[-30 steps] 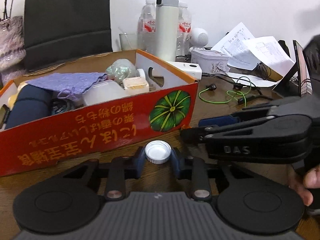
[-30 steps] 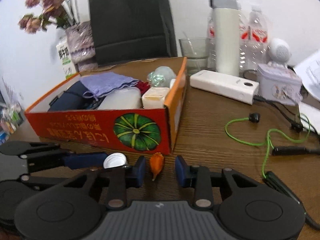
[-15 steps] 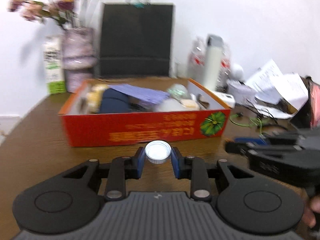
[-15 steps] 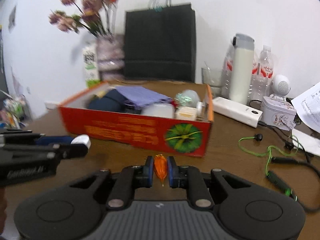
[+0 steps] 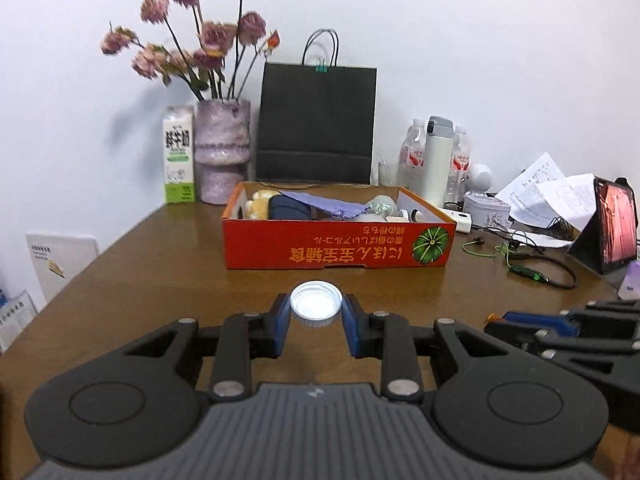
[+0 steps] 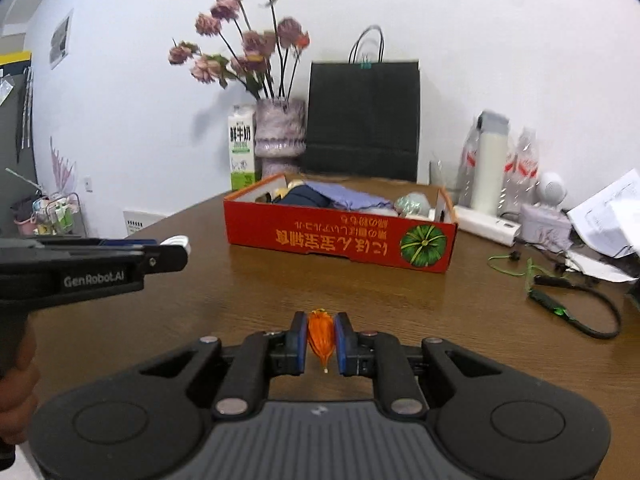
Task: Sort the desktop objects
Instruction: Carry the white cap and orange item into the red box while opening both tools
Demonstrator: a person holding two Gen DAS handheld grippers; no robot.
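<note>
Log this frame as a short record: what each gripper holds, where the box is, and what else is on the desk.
left gripper: shut on white bottle cap
right gripper: shut on small orange object
red cardboard box: on wooden table, ahead of both grippers, already holds items
behind box: black paper bag, flower vase, milk carton
right of box: green earphone cable

The red box (image 5: 339,247) wall hides most of its contents; flowers (image 6: 244,44) and bottles (image 6: 524,168) blur.
</note>
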